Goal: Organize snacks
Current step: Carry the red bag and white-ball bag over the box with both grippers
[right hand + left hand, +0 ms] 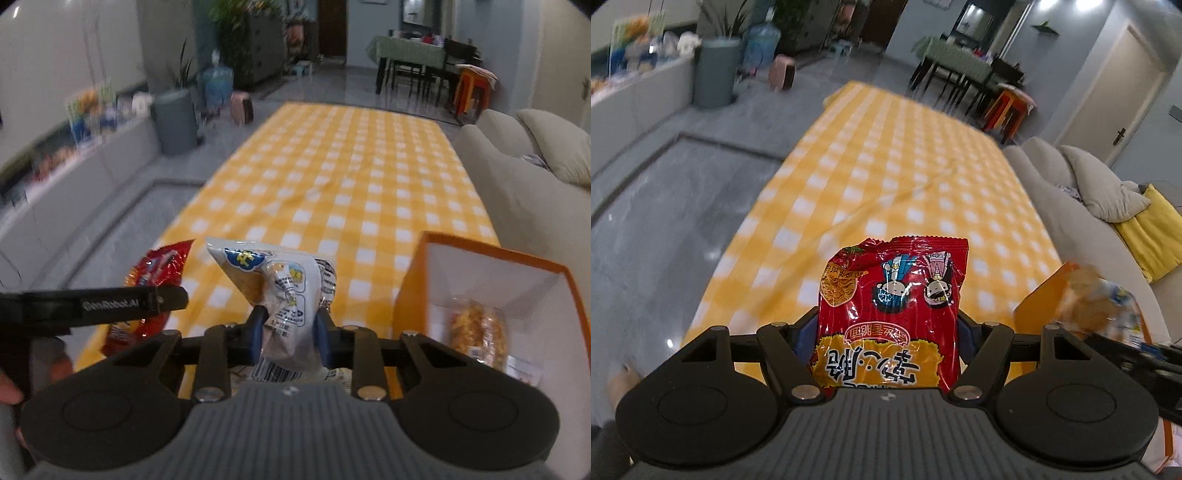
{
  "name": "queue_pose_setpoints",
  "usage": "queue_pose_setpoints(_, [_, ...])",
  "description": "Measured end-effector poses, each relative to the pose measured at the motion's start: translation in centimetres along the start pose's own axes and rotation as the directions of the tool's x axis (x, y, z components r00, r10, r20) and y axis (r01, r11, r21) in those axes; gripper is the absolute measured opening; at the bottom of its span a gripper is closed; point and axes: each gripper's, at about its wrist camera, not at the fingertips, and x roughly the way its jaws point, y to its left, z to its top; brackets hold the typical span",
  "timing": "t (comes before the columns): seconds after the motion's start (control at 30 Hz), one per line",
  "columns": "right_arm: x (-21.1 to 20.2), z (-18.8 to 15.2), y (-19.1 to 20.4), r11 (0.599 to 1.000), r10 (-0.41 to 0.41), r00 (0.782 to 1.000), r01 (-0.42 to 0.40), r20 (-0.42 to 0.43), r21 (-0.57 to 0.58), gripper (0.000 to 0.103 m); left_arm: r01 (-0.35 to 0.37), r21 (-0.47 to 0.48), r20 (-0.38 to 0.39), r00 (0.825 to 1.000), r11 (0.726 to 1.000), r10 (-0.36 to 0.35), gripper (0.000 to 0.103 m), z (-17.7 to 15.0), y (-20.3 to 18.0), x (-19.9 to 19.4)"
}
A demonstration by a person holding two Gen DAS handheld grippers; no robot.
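Grey polished floor fills the living room, with a long low table under a yellow-and-white checked tablecloth [354,192] running away from the cameras toward a dark doorway. Along the right side of the cloth stands a beige sofa [517,184] with loose cushions; the left wrist view also shows a yellow cushion [1156,236] on it. On the left, a pale low cabinet [74,184] carries blurred small items, and beyond it stand a grey-green bin [175,122], a blue water jug [218,85] and potted plants. Far right, a dining table with a green cloth [410,50] is ringed by dark chairs, with an orange stool [472,88] beside it.

At the near right corner of the checked cloth sits an orange box [498,266] with a white inside, open at the top; a clear-wrapped golden pastry [476,332] lies in it.

The left gripper [886,332] has its jaws set wide, gripping a red instant-noodle packet [890,295] by its two side edges, above the near end of the table. The right gripper [290,332] has its blue pads [258,332] pinched on the crumpled lower part of a white snack bag [280,288], with the bag's top standing up past the fingertips. In the right wrist view, the left gripper's black finger crosses in front of the red packet at the left, partly hiding it; a fingertip [9,391] shows at the left edge.
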Motion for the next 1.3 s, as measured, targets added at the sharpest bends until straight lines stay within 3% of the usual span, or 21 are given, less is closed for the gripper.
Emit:
queue_pose_setpoints(0.2, [-5.2,0.6,-5.8,0.995,0.020,0.996,-0.029,0.091,0.094,0.027,0.075,0.014,0.027,0.997,0.997,-0.075,0.081,1.1,-3.9,-2.2])
queue_pose_setpoints(0.3, [-5.4,1.1,-9.3,0.993,-0.009,0.997,0.001,0.075,0.114,0.027,0.114,0.010,0.020,0.993,0.993,-0.114,0.081,1.6,-6.0,-2.5])
queue_pose_setpoints(0.43, [-2.1,1.3,-13.8,0.987,-0.058,0.998,0.063,-0.041,0.151,0.027,0.129,0.033,0.017,0.991,0.991,-0.130,0.081,1.7,-8.5,-1.9])
queue_pose_setpoints(0.53, [1.4,1.2,-15.3,0.988,-0.093,0.989,0.107,-0.115,0.116,0.027,0.118,0.058,-0.009,0.993,0.991,-0.118,0.081,1.4,-10.1,-0.4])
queue_pose_setpoints(0.7, [6.6,0.9,-16.0,0.985,-0.041,0.978,0.073,-0.203,0.154,0.027,0.135,0.050,-0.054,0.990,0.990,-0.133,0.081,0.4,-11.0,1.2])
queue_pose_setpoints(0.77, [8.1,0.8,-16.1,0.987,-0.030,0.975,0.064,-0.221,0.148,0.034,0.130,0.063,-0.066,0.990,0.989,-0.126,0.081,0.0,-11.2,1.5])
queue_pose_setpoints(0.83, [9.1,1.0,-16.4,0.985,-0.011,0.979,0.045,-0.201,0.165,0.064,0.114,0.088,-0.077,0.991,0.990,-0.108,0.081,-0.4,-11.3,1.9])
queue_pose_setpoints(0.87, [9.1,1.0,-16.8,0.981,0.001,0.986,0.032,-0.170,0.192,0.067,0.104,0.101,-0.083,0.992,0.989,-0.096,0.081,-0.6,-11.5,2.0])
queue_pose_setpoints(1.0, [7.4,0.4,-18.7,0.948,0.079,0.993,-0.048,-0.086,0.314,0.067,0.086,0.138,-0.092,0.993,0.987,-0.074,0.081,-1.2,-12.2,2.0])
queue_pose_setpoints(1.13, [4.7,0.3,-20.4,0.923,0.064,0.997,-0.044,-0.039,0.383,0.067,0.120,0.151,-0.111,0.988,0.981,-0.103,0.081,-1.6,-13.7,1.2])
queue_pose_setpoints(1.3, [-1.5,-0.6,-23.3,0.912,0.004,0.998,-0.032,0.070,0.409,0.066,0.137,0.227,-0.121,0.986,0.964,-0.112,0.081,-2.0,-17.6,0.3])
